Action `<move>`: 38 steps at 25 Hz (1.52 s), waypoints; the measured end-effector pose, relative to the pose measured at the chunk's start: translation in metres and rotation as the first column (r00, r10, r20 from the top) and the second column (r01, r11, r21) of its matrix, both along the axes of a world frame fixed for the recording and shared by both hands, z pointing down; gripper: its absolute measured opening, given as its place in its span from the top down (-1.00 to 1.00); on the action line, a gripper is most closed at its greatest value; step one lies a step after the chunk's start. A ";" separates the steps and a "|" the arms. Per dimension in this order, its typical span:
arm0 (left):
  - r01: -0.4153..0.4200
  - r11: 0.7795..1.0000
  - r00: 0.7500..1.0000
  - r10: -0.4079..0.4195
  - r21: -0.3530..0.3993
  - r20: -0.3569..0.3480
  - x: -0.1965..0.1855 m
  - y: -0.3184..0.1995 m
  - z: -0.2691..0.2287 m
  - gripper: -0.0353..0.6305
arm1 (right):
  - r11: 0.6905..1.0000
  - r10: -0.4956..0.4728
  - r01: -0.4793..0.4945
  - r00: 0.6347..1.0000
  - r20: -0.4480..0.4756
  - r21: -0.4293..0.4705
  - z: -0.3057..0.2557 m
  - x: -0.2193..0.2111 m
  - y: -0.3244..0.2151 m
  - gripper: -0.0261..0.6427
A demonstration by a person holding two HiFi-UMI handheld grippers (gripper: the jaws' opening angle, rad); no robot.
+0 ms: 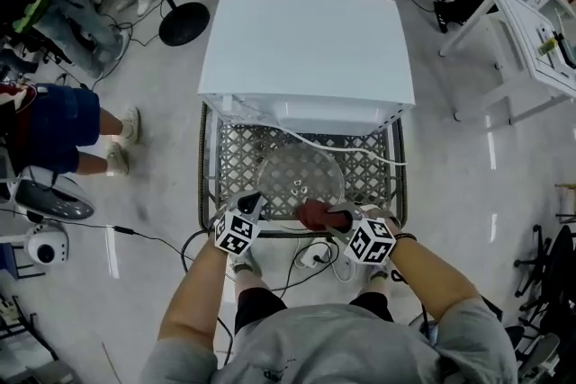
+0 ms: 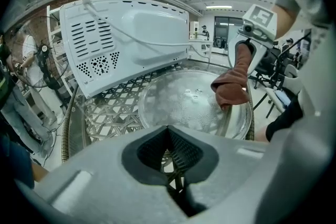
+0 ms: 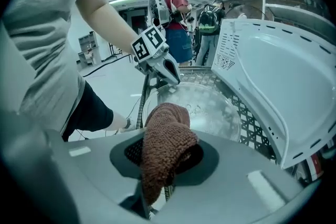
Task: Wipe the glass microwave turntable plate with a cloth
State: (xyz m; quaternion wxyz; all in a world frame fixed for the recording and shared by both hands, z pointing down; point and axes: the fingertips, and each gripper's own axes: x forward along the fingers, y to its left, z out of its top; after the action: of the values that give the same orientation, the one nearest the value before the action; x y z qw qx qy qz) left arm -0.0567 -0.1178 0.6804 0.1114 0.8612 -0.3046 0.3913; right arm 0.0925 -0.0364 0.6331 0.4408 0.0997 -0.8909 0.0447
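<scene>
plate: glass turntable plate, flat on the lattice surface at lower centre of the head view, in front of the white microwave.
left claw: jaws drawn together at the tips with nothing between them, at the plate's near-left rim.
right claw: clamped on the brown cloth.
cloth: hangs from the right claw and touches the plate's near-right edge.

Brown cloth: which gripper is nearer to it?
Right. The right gripper is clamped on the brown cloth over the glass plate's near edge; the left gripper sits apart to the cloth's left, by the same edge.
</scene>
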 end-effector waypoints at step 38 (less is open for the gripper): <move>0.313 0.933 0.723 -0.114 0.177 -0.681 0.025 -0.017 -0.416 0.90 | 0.707 0.451 -0.701 0.554 0.700 0.100 -0.373 0.155 -0.099 0.62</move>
State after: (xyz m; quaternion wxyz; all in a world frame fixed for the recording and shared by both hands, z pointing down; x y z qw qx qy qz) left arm -0.0317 -0.1345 0.2642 0.1338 0.9087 -0.3955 -0.0011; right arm 0.2471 -0.1350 0.2601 0.0488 0.4512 -0.8896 0.0522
